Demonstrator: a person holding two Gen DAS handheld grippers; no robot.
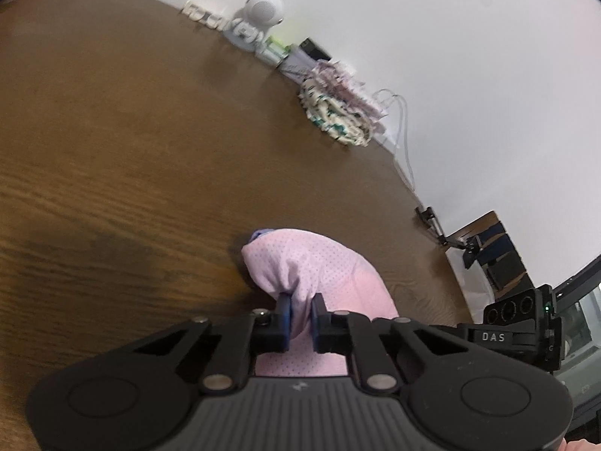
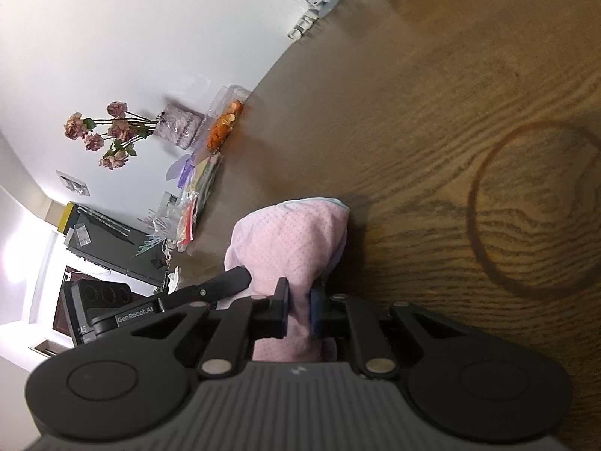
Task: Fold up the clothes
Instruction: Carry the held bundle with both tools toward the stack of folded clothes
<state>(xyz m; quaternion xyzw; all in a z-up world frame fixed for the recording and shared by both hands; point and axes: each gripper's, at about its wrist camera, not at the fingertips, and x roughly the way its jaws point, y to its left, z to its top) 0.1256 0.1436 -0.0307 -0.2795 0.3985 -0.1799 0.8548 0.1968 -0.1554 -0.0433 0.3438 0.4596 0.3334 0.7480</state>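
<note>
Both grippers grip the same item: a pale pink, dotted-mesh fabric garment [image 1: 311,263], bunched up and resting on the dark brown wood-grain bench [image 1: 112,150].

Left gripper [image 1: 300,310]: jaws narrow, clamped on a fold of the pink garment; cloth fills the gap between the blue-padded fingers [image 1: 284,310]. A bit of lilac trim shows at the far tip of the garment.

Right gripper [image 2: 299,302]: jaws narrow, likewise pinching a fold of the garment [image 2: 293,233]. The left gripper's black body [image 2: 210,289] shows just left of the garment in the right wrist view.

Bench [image 2: 413,112], relative to the garment:
- Dark ring stain [image 2: 533,210] in the wood, to its right in the right wrist view, apart from the cloth.
- Pile of white patterned cloth with green marks [image 1: 338,109], well beyond it at the wall edge.
- White round speaker-like device [image 1: 263,9] further along that edge.
- Vase of dried pink roses [image 2: 109,135] and a clear box with orange contents [image 2: 225,124], beyond it to the left, by the wall.
</note>
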